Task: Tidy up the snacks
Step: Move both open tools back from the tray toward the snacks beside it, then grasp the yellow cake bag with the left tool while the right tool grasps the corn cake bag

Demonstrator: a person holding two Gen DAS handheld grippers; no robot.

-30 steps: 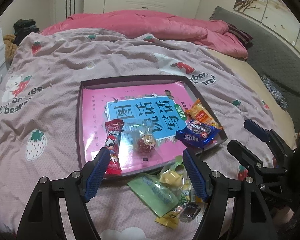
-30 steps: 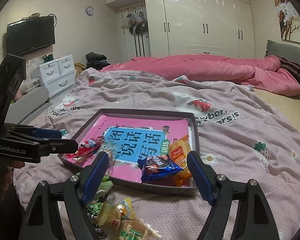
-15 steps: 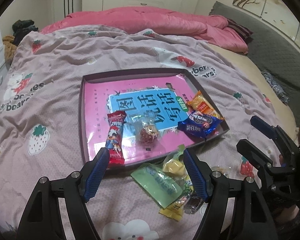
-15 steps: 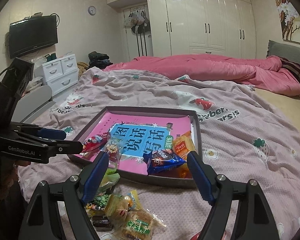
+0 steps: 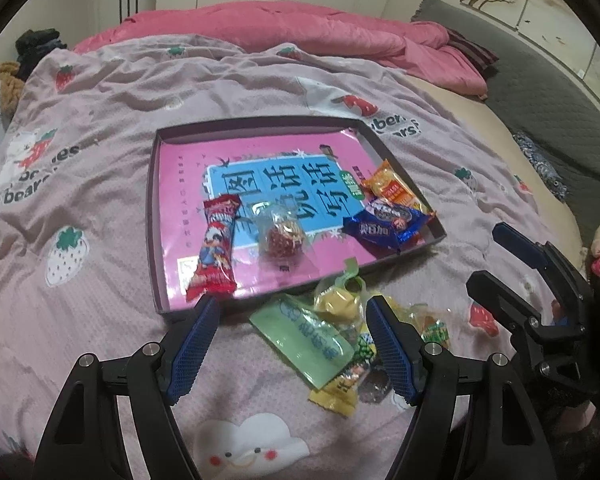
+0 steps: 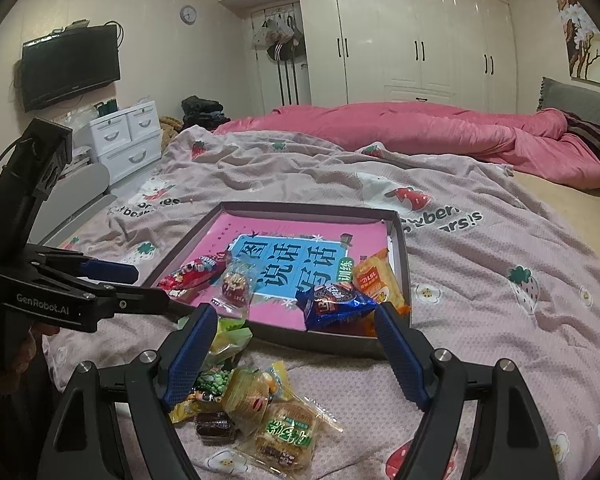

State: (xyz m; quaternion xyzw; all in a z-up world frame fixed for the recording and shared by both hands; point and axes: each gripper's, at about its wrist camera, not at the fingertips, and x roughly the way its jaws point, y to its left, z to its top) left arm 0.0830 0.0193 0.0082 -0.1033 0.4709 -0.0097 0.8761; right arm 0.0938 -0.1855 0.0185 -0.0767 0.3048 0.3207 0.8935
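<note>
A dark shallow tray [image 5: 153,216] with a pink and blue printed bottom lies on the bed. In it are a red stick snack [image 5: 214,256], a clear-wrapped red candy [image 5: 282,236], a blue packet [image 5: 384,228] and an orange packet [image 5: 388,188]. Loose snacks lie in front of the tray: a green packet [image 5: 312,336], a yellow candy [image 5: 336,304], a biscuit packet [image 6: 288,432]. My left gripper [image 5: 292,340] is open and empty above the loose pile. My right gripper [image 6: 292,356] is open and empty, just in front of the tray [image 6: 404,256].
The strawberry-print blanket [image 5: 80,184] covers the bed, with a pink duvet [image 6: 420,128] heaped at the far side. A grey headboard [image 5: 548,88] is at the right. White drawers [image 6: 128,136] and wardrobes [image 6: 420,48] stand beyond the bed.
Both grippers have drawn back from the tray and risen a little, so more of the loose snack pile shows in front of it. Both stay open and empty.
</note>
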